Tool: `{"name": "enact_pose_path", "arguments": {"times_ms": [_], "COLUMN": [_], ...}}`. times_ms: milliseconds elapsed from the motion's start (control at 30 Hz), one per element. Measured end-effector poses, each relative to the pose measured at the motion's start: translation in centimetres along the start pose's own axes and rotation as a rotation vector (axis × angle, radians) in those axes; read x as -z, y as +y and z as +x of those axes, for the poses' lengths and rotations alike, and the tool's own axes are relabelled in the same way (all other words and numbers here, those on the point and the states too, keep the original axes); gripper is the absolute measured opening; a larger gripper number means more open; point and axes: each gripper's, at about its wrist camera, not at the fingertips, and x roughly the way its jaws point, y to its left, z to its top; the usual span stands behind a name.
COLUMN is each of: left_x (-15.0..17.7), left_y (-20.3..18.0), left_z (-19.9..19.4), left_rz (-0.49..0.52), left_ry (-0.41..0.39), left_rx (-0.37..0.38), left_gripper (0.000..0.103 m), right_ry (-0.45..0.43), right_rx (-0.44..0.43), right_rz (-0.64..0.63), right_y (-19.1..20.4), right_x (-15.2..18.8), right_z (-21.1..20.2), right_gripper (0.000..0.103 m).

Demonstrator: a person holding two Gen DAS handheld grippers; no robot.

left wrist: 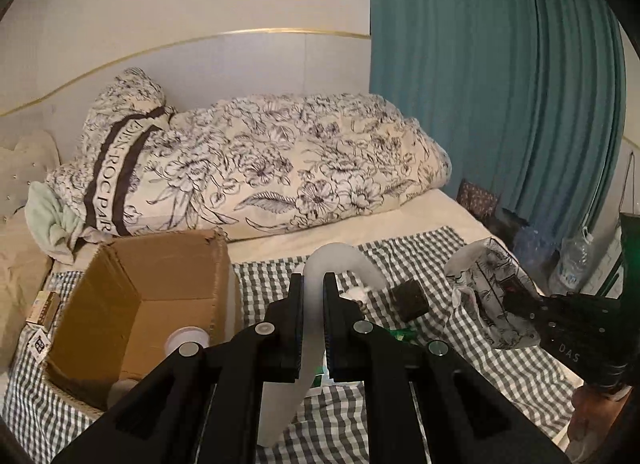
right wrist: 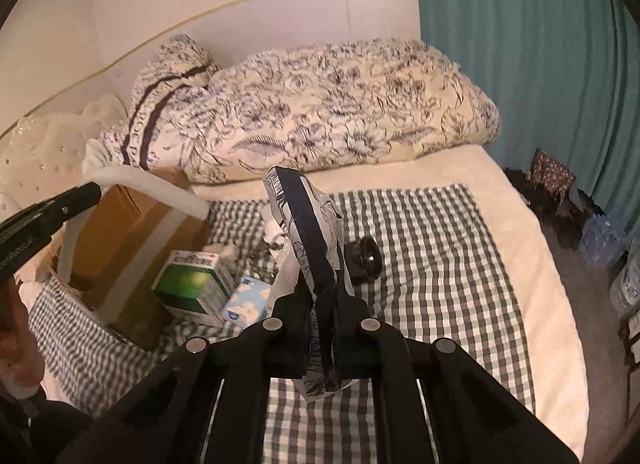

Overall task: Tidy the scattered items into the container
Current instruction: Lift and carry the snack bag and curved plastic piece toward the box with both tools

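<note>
My left gripper (left wrist: 313,280) is shut on a white curved band (left wrist: 344,256), which arcs up out of the fingers above the checked cloth (left wrist: 500,376). To its left stands an open cardboard box (left wrist: 140,296) with a white cup (left wrist: 188,338) inside. My right gripper (right wrist: 322,300) is shut on a floral pouch with a dark stripe (right wrist: 304,223), lifted off the cloth (right wrist: 440,264). The left view shows that pouch (left wrist: 488,280) at the right. A green carton (right wrist: 192,288), a blue cloud-print tissue pack (right wrist: 246,302) and a black round thing (right wrist: 364,260) lie on the cloth.
A rolled floral duvet (left wrist: 280,167) lies across the bed behind the box. A teal curtain (left wrist: 500,83) hangs at the right, with water bottles (left wrist: 572,264) on the floor below it. Small packets (left wrist: 42,304) lie left of the box.
</note>
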Motion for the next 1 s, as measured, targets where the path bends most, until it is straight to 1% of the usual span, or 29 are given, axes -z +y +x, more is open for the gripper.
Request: {"name": "enact_pose_path", "arguments": {"times_ms": [200, 533, 833, 1000], "left_x": [-0.8, -1.8, -2.1, -1.8], "left_y": [0.9, 3.1, 6.0, 8.0], "left_z": [-2.6, -5.8, -8.4, -9.2], "left_rz": [-0.018, -0.058, -0.079, -0.098], "left_ry": [-0.041, -0.086, -0.112, -0.115], "left_rx": [-0.021, -0.069, -0.117, -0.141], "left_gripper": [0.008, 0.008, 0.008, 0.008], "right_ry": [-0.042, -0.098, -0.143, -0.151], "right_rx": [0.015, 0.024, -0.003, -0.027], "right_rz": [-0.035, -0.066, -0.1, -0.135], "right_y": [1.8, 4.2, 7.8, 10.4], "right_x": [-1.2, -2.9, -4.0, -4.3], "right_z": [-2.8, -5.7, -7.3, -7.4], "right_gripper": [0.008, 0.008, 0.008, 0.008]}}
